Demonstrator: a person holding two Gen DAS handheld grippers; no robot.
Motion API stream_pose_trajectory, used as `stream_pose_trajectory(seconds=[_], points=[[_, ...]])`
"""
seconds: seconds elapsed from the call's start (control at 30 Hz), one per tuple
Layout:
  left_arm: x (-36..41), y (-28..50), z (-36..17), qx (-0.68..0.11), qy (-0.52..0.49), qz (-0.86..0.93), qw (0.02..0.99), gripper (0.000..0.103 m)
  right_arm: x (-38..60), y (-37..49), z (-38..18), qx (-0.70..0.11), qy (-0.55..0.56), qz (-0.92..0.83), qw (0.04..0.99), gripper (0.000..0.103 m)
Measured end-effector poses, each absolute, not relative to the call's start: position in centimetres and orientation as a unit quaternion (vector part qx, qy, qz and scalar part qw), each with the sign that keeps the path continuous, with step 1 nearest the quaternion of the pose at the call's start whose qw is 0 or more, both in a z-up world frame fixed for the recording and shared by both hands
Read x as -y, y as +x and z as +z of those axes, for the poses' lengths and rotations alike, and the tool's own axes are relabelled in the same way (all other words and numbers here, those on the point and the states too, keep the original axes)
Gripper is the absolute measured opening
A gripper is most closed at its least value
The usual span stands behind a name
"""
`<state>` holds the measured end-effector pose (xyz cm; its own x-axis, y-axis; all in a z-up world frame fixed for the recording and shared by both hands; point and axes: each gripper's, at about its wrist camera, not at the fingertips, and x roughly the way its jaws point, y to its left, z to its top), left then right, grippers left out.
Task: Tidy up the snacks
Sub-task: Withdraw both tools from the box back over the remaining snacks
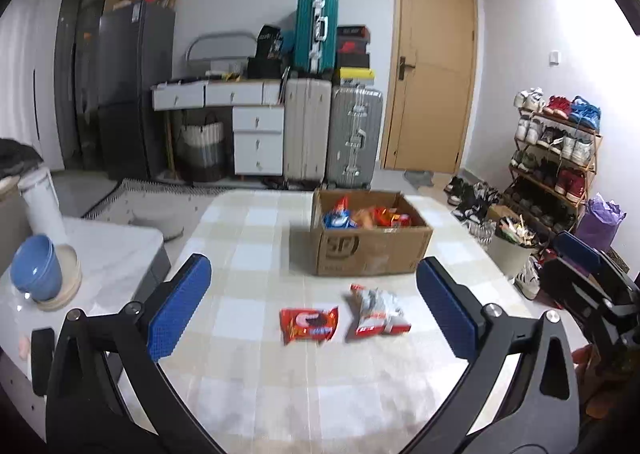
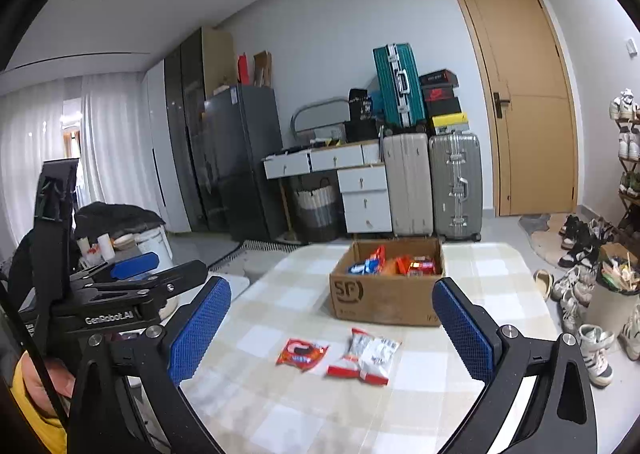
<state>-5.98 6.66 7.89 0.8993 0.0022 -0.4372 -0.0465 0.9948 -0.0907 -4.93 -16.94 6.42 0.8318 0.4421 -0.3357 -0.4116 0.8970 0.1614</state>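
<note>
A red snack packet (image 1: pixel 309 324) (image 2: pixel 302 353) and a white-and-red snack packet (image 1: pixel 378 310) (image 2: pixel 366 355) lie side by side on the checked table (image 1: pixel 256 382) (image 2: pixel 280 414). Behind them stands an open cardboard box (image 1: pixel 372 254) (image 2: pixel 384 302) with several snack packets inside. My left gripper (image 1: pixel 314 294) is open and empty, held above the table in front of the packets. My right gripper (image 2: pixel 332 322) is open and empty, also short of the packets. The right gripper's body shows at the right edge of the left wrist view (image 1: pixel 592 286); the left gripper's body shows at left in the right wrist view (image 2: pixel 132 286).
A blue bowl (image 1: pixel 36 268) on stacked dishes sits on a white side surface left of the table. A bin (image 1: pixel 514 250) (image 2: pixel 614 298), shoes and a shoe rack (image 1: pixel 556 158) stand to the right. Suitcases (image 1: pixel 354 142) and drawers (image 1: pixel 258 140) line the back wall.
</note>
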Motion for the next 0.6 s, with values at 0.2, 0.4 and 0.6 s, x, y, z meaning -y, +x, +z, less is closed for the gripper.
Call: stream_pose_trajectory(seconds=[0.2, 0.4, 0.6], points=[[-7.2, -3.2, 5.1, -0.253, -0.058, 0.017, 0.965, 0.103, 16.9, -3.7, 4.4, -0.205, 0.055, 0.223, 0.952, 0.103], [-7.5, 0.0, 1.6, -0.282, -0.055, 0.025, 0.957, 0.103, 16.8, -2.1, 2.1, -0.218, 0.064, 0.224, 0.948, 0.103], [-7.9, 4.2, -3.0, -0.327, -0.056, 0.027, 0.943, 0.103, 16.4, 0.3, -1.2, -0.243, 0.058, 0.216, 0.944, 0.102]])
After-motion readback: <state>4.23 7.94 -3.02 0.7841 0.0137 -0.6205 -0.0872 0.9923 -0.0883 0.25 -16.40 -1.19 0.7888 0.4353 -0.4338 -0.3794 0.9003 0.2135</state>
